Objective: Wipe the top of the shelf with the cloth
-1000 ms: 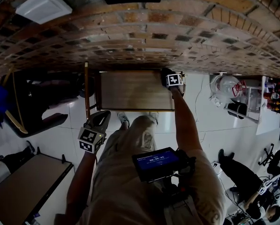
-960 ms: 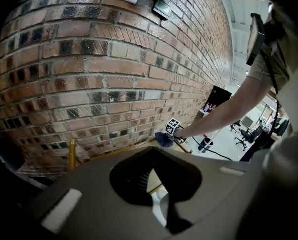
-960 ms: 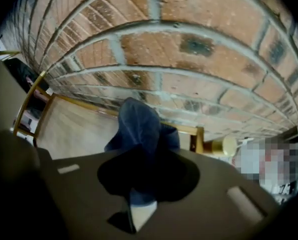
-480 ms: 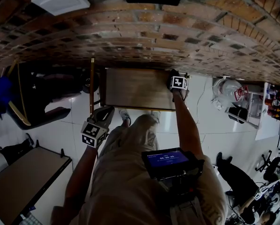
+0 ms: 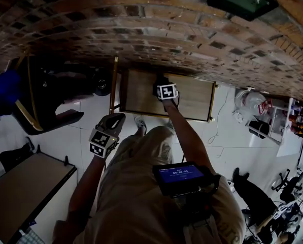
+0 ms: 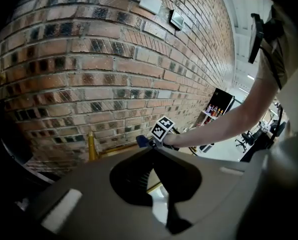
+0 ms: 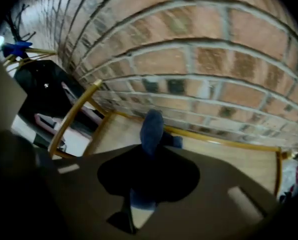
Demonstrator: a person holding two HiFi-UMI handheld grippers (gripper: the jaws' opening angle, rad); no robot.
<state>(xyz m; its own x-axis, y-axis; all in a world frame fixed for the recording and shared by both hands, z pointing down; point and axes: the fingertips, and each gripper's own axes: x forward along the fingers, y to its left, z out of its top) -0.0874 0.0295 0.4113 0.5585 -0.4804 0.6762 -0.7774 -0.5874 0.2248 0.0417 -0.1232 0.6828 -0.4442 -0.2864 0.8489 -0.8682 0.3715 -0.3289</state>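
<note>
pressing blue cloth (image 7: 151,126), clamped in right tool (image 5: 160,80), onto the shelf top (image 5: 194,99) by the brick wall (image 5: 141,39), arm stretched for reach; holding left tool (image 5: 116,119), jaws together and empty, low beside the thigh, clear of the wipe.

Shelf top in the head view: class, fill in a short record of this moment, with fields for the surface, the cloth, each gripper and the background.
surface: wooden shelf top with a yellow rail
background: brick wall directly behind the shelf
cloth: blue cloth, sticking out ahead of the jaws over the wood
right gripper: right gripper, jaws shut on the cloth, over the shelf top's left half
left gripper: left gripper, jaws together, nothing between them, held off the shelf above the white floor
</note>
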